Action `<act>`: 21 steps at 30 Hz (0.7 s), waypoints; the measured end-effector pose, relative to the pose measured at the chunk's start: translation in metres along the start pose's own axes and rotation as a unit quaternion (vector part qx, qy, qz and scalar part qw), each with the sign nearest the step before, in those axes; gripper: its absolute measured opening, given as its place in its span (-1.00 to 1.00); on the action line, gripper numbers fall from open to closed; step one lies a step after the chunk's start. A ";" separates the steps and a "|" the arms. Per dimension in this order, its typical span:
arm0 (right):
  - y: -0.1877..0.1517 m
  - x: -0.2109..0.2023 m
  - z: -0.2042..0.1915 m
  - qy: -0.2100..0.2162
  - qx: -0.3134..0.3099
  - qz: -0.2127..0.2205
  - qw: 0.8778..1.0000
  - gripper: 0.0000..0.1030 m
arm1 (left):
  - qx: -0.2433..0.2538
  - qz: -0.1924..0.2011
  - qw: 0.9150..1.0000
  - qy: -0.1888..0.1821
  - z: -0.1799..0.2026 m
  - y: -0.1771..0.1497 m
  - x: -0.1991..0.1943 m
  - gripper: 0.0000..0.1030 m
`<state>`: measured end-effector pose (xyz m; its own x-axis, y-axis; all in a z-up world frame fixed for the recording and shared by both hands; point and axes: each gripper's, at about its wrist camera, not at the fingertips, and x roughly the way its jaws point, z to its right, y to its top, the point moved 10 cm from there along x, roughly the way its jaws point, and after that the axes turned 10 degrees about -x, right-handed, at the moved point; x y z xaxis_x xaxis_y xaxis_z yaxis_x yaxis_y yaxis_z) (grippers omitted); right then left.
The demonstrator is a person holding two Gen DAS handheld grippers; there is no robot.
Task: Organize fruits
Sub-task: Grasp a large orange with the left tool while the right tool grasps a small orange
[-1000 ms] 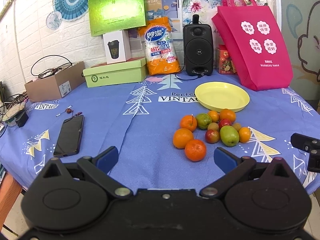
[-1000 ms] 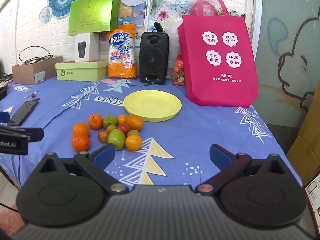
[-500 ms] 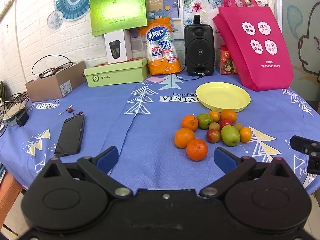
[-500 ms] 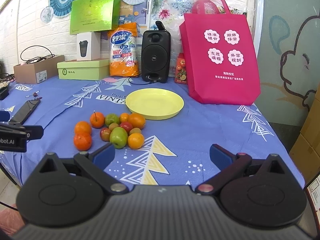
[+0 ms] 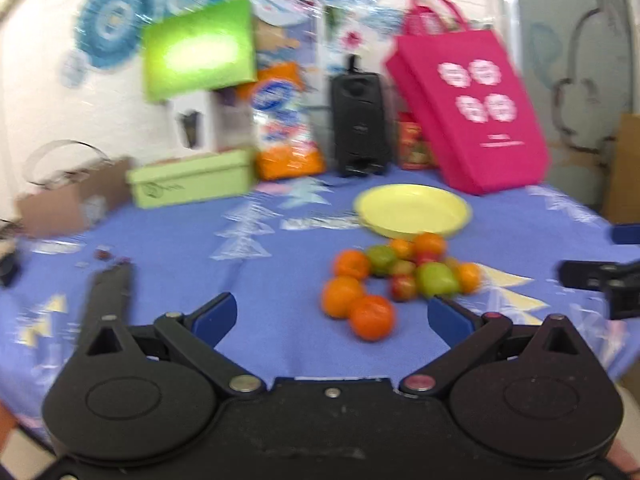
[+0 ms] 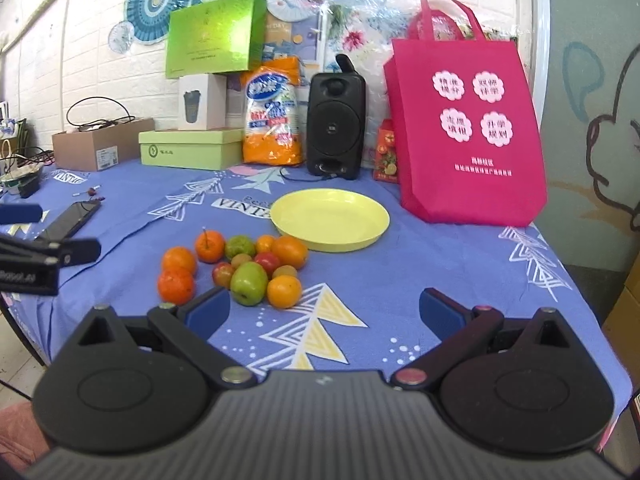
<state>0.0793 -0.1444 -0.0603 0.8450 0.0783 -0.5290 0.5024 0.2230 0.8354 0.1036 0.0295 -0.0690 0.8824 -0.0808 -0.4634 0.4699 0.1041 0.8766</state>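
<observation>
You've swung your left gripper (image 5: pixel 331 316) toward the fruit pile (image 5: pixel 394 276); both it and your right gripper (image 6: pixel 325 312) are spread wide, empty.

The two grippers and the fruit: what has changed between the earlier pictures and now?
Both grippers came forward toward the fruit pile. The left gripper is mid-motion, so its view is blurred; the right gripper closed in too. Neither took hold of anything: the fingers of both stay wide apart. The fruits have not moved, and the yellow plate remains bare.

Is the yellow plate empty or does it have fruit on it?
Empty. The yellow plate shows only bare surface; the fruit pile sits on the cloth beside it.
</observation>
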 end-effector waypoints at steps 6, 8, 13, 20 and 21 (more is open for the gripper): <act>-0.013 0.024 0.002 0.038 0.023 -0.039 0.998 1.00 | -0.021 -0.032 0.999 -0.033 -0.004 -0.007 0.023 1.00; -0.017 0.032 -0.001 0.048 0.017 -0.050 0.997 1.00 | -0.024 -0.034 0.999 -0.028 -0.006 -0.009 0.030 1.00; -0.016 0.048 -0.011 0.070 -0.006 -0.036 0.997 0.98 | -0.032 -0.050 0.998 -0.035 -0.010 -0.018 0.050 1.00; -0.016 0.072 -0.018 0.098 -0.047 -0.040 0.993 0.51 | -0.037 -0.079 0.993 -0.077 0.002 -0.025 0.072 0.58; -0.016 0.077 -0.019 0.100 -0.050 -0.043 0.993 0.48 | -0.037 -0.084 0.993 -0.080 0.004 -0.026 0.075 0.58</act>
<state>0.1324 -0.1239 -0.1171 0.7417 0.2433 -0.6250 0.5419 0.3318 0.7722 0.1576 0.0165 -0.1258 0.7798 -0.2587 -0.5700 0.6153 0.1487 0.7742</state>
